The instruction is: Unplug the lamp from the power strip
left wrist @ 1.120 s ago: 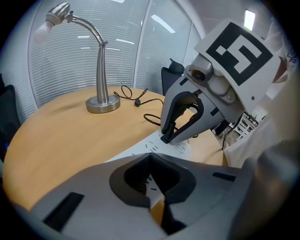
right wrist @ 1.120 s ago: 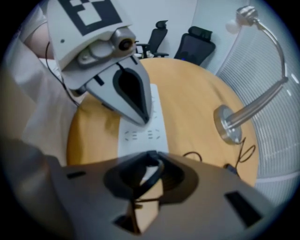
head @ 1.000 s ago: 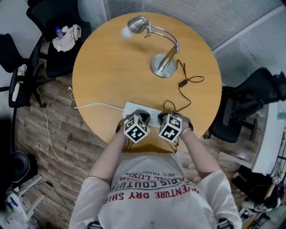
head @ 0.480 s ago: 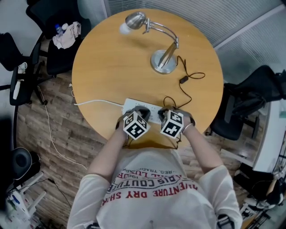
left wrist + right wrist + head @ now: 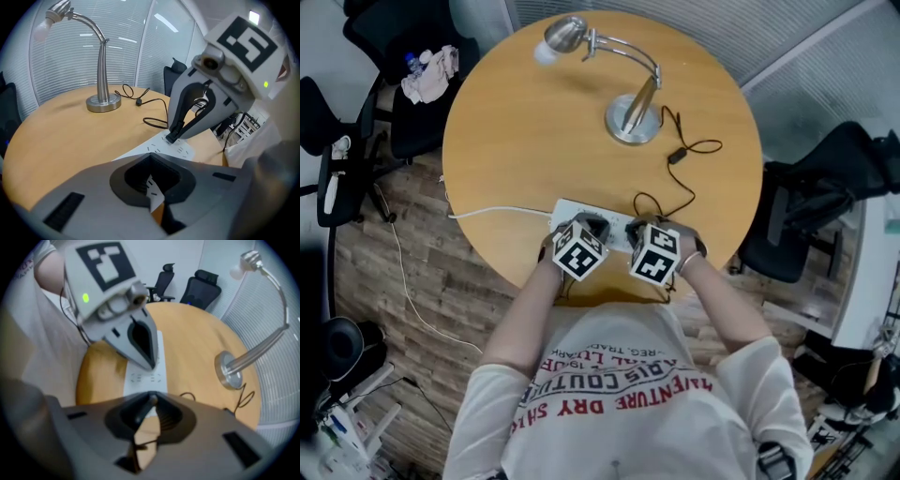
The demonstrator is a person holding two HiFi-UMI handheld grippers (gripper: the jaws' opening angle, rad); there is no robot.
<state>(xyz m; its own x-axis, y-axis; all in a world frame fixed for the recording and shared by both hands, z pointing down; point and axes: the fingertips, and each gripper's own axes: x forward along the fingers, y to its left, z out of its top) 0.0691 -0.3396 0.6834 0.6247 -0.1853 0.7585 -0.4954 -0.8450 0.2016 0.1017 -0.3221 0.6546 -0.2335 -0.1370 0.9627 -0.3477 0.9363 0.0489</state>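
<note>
Bench (image 5: 516, 131) first: round, wood-topped, filling the middle of the head view, with dark office chairs (image 5: 811, 202) around it on the plank floor. On the far side, the silver gooseneck lamp (image 5: 628, 124) stands upright on its disc base, its head arcing out to your left. At the near edge, right in front of you, the white power strip (image 5: 567, 212) lies flat, and its white cable (image 5: 492, 212) trails left and off the bench rim. Both your tools are down on that strip, side by side. Your left tool (image 5: 149, 364) is pinched to a point: jaws together, nothing between them, tip planted on the strip's top face. Your right tool (image 5: 172, 136) is narrow and closing, with its fingertips either side of the small black plug (image 5: 169, 139) at the strip's right end and the pads on it. From the lamp's base the thin black cord (image 5: 694, 148) wanders in loose loops across the bench, past an inline switch (image 5: 675, 156), then curls in toward your right tool. The plug sits in its socket; the lamp is not yet unplugged.
</note>
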